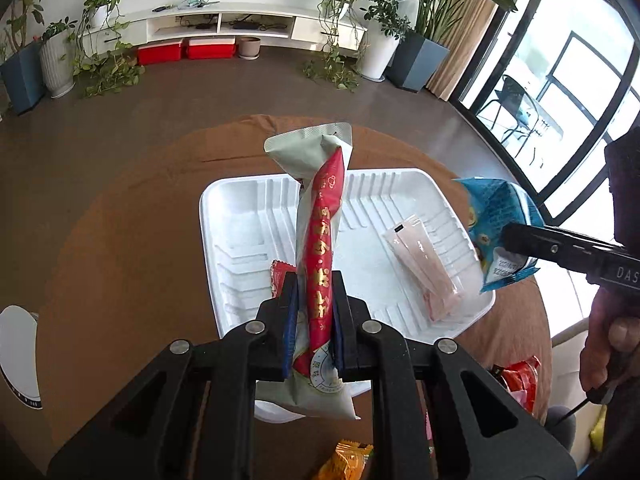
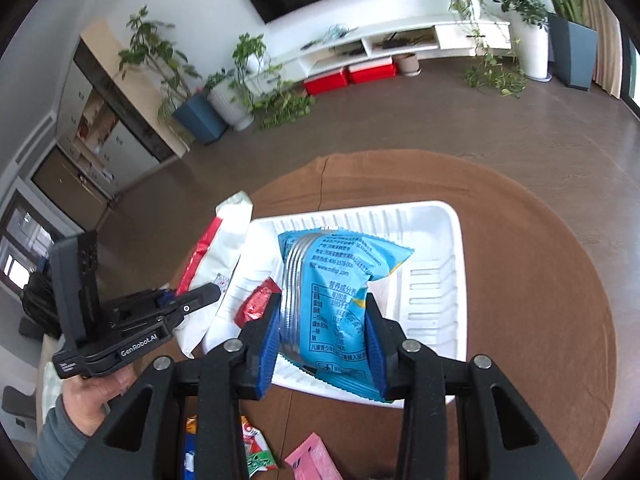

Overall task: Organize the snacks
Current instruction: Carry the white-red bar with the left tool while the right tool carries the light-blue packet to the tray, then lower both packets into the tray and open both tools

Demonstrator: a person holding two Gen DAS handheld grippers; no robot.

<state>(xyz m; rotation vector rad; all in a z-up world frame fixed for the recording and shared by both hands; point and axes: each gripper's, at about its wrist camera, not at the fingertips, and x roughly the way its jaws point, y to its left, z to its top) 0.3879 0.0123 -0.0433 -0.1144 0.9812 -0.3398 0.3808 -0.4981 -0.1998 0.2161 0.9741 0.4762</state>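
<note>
My left gripper is shut on a long red-and-white snack packet, which stands upright over the near left part of the white tray. In the tray lie a pink packet and a small red packet. My right gripper is shut on a blue snack bag, held above the tray. In the left wrist view the blue bag hangs over the tray's right rim. From the right wrist view, the left gripper and its packet sit at the tray's left edge.
The tray rests on a round table with a brown cloth. Loose snacks lie near the table's front edge: an orange packet, a red one, a pink one. A person's hands hold the grippers.
</note>
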